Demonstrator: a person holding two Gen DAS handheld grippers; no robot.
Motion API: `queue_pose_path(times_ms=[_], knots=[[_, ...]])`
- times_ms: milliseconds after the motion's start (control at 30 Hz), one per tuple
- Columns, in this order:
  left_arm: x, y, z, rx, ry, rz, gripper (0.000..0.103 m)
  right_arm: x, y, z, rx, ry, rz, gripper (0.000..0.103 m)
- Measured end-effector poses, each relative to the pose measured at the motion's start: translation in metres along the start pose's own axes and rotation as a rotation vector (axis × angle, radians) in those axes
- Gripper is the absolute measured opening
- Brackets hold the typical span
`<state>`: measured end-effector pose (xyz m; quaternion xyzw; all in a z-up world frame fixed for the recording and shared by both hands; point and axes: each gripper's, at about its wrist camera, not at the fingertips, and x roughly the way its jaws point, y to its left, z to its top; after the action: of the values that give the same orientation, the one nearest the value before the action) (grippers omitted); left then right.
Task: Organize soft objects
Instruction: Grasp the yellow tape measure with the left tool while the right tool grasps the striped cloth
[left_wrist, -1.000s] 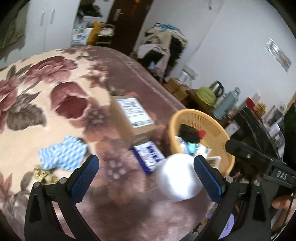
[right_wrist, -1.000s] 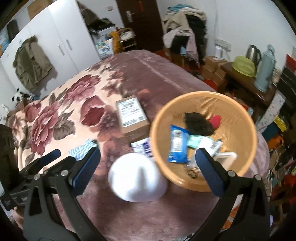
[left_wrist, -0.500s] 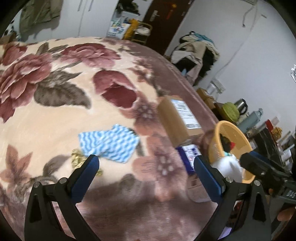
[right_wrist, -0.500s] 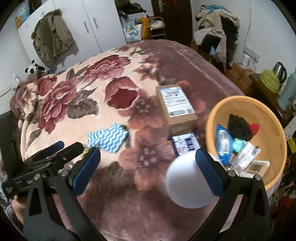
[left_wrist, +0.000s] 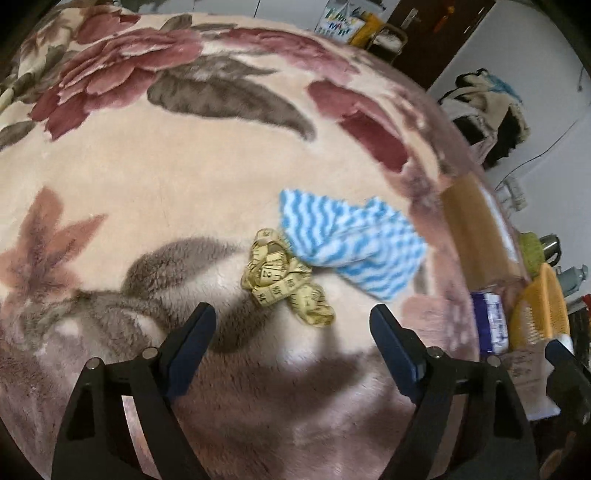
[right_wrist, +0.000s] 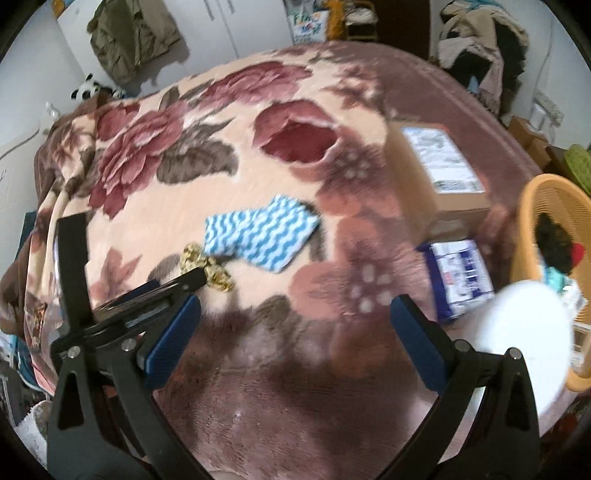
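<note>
The crumpled yellow cloth measuring tape lies on the plush floral blanket, touching a corner of the blue-and-white wavy-striped cloth. The left gripper is aimed down at the tape, its jaws closing with nothing yet between them, presumably so the bundle can be pinched whole. The right gripper is held spread and empty above bare blanket, kept clear of the pick. The woven orange plastic basket, already holding items that are blurred here, is set at the bed's edge, likely as the collecting place.
</note>
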<state>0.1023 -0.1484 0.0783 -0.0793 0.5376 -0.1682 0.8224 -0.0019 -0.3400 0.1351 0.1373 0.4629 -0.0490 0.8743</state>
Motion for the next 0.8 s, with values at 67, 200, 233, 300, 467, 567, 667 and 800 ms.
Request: queue_pose_path(times_ms=[67, 200, 233, 300, 467, 567, 667, 800], knots=[[0.01, 0.002, 0.002, -0.01, 0.005, 0.007, 0.087, 0.012, 0.003, -0.002, -0.001, 0.017, 0.009, 0.103], [0.026, -0.002, 0.009, -0.031, 0.008, -0.004, 0.085, 0.027, 0.002, -0.006, 0.006, 0.039, 0.015, 0.103], [0.031, -0.005, 0.011, -0.031, 0.01, -0.008, 0.084, 0.03, 0.001, -0.008, 0.007, 0.045, 0.013, 0.103], [0.038, -0.009, 0.015, -0.02, 0.015, 0.003, 0.073, 0.038, -0.002, -0.01, 0.013, 0.059, 0.006, 0.103], [0.044, 0.005, 0.015, 0.003, 0.042, 0.006, 0.039, 0.053, -0.007, -0.008, 0.02, 0.075, -0.004, 0.103], [0.031, 0.019, 0.011, 0.018, 0.033, -0.026, 0.037, 0.067, -0.004, 0.0, 0.024, 0.075, 0.004, 0.103], [0.015, 0.033, 0.009, 0.014, 0.009, -0.023, 0.037, 0.087, 0.002, 0.011, 0.041, 0.089, 0.02, 0.103], [0.003, 0.05, 0.014, -0.001, -0.009, -0.014, 0.037, 0.109, 0.012, 0.023, 0.087, 0.095, 0.068, 0.103]])
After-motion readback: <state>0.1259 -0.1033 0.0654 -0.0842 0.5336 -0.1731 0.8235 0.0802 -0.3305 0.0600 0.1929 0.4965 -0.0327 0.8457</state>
